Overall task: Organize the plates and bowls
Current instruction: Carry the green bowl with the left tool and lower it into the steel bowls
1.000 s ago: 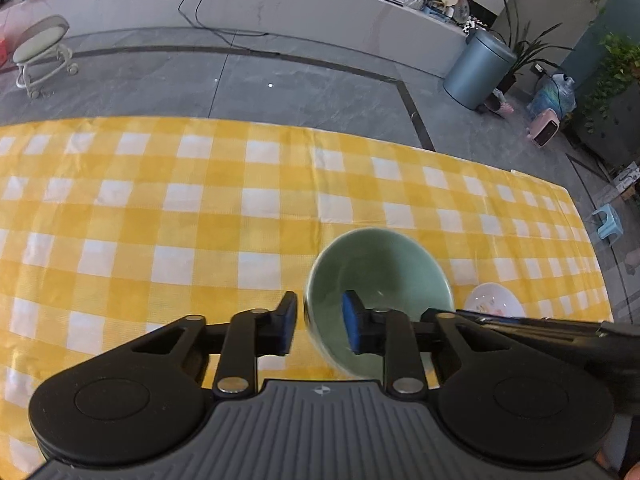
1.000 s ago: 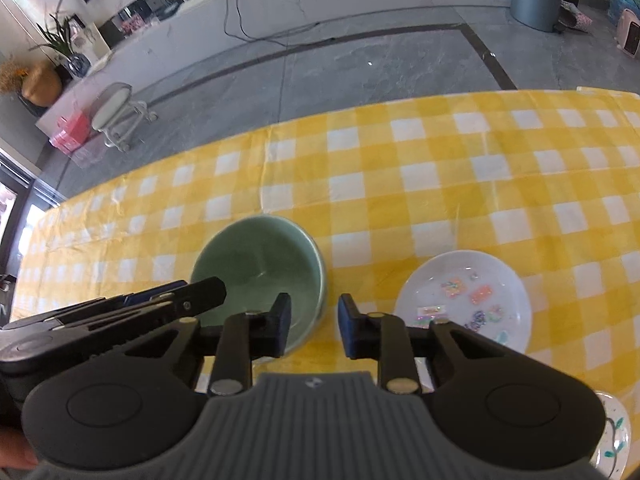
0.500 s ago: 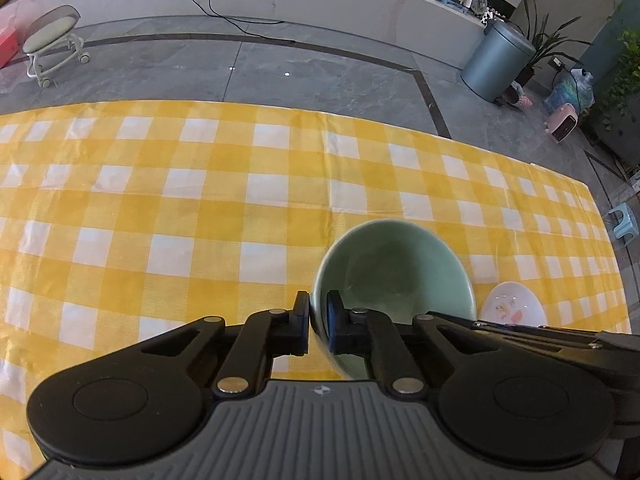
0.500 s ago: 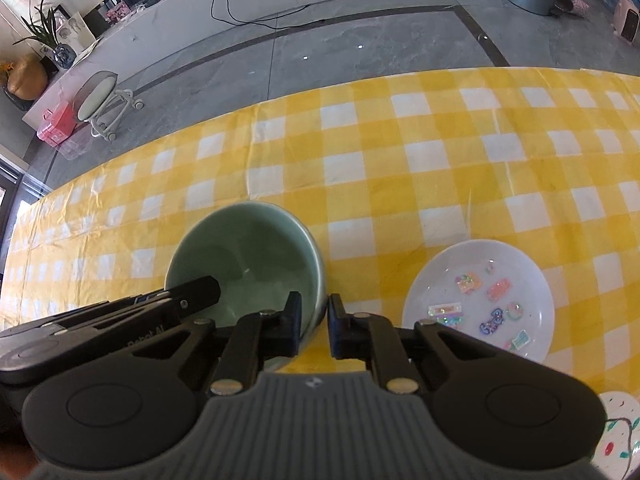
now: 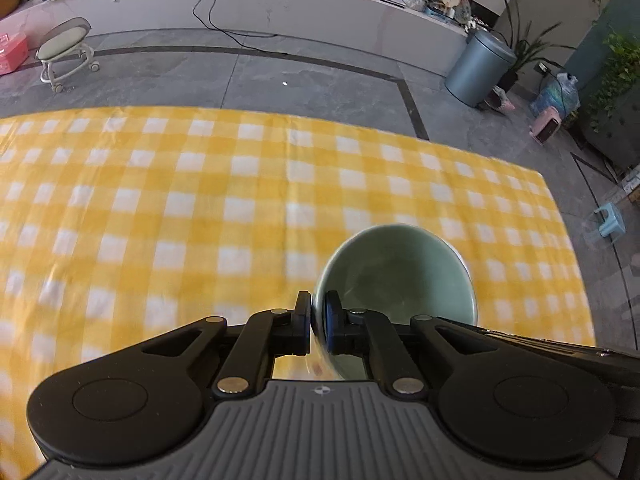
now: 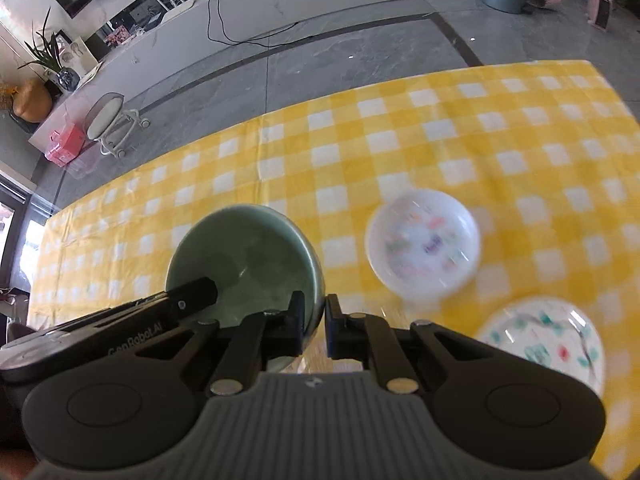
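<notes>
pinching the green bowl (image 5: 396,272) rim between both grippers' fingers (image 6: 298,316).

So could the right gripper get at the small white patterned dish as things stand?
Probably not yet: the right gripper is shut on the green bowl's rim, shared with the left gripper. The path to the white dish looks free, but the bowl must be set down first.

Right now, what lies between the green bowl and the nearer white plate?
Only bare yellow checked tablecloth separates the green ceramic bowl from the white patterned plate, as the right wrist view shows.
</notes>
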Available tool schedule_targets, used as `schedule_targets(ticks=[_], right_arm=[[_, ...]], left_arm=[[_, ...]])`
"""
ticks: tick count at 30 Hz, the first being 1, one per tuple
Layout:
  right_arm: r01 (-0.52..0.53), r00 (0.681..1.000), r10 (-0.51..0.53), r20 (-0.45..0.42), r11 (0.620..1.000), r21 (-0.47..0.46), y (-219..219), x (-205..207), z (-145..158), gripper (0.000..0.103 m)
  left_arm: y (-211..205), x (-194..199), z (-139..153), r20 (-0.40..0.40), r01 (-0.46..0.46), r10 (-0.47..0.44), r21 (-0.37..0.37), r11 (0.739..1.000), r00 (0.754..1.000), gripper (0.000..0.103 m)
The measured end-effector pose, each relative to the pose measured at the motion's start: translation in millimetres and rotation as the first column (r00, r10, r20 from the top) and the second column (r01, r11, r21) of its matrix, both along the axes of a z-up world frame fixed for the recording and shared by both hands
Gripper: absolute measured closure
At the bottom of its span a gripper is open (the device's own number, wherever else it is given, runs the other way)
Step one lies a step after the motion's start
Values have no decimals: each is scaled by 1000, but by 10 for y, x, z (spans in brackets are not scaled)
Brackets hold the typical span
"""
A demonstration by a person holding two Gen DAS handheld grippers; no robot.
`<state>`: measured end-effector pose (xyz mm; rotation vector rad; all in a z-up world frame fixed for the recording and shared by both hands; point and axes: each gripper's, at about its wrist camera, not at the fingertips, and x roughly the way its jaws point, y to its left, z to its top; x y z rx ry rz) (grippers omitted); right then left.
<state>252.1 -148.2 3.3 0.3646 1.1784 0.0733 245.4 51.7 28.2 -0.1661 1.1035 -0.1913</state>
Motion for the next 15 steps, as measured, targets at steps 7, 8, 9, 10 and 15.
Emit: schedule_targets(ticks=[7, 8, 9, 10, 15], right_arm=[[9, 999, -8, -32, 1000, 28, -299, -752, 304, 96], [7, 999, -6, -38, 999, 32, -341, -853, 340, 96], [4, 999, -2, -45, 999, 33, -375, -963, 381, 96], [3, 999, -1, -49, 999, 33, -402, -1067, 420, 95], [-6, 998, 8, -55, 999, 36, -532, -1582, 579, 95]], left_arm=[[-246, -573, 311, -29, 27, -27, 0, 1000, 999, 96], [-274, -655, 351, -33, 33, -33, -3, 999, 999, 96], [-297, -730, 386, -37, 39, -39, -7, 999, 999, 96], [-333, -817, 414, -39, 48, -48, -6, 999, 998, 96], [-469, -1248, 523, -54, 81, -81, 1, 997, 995, 96]])
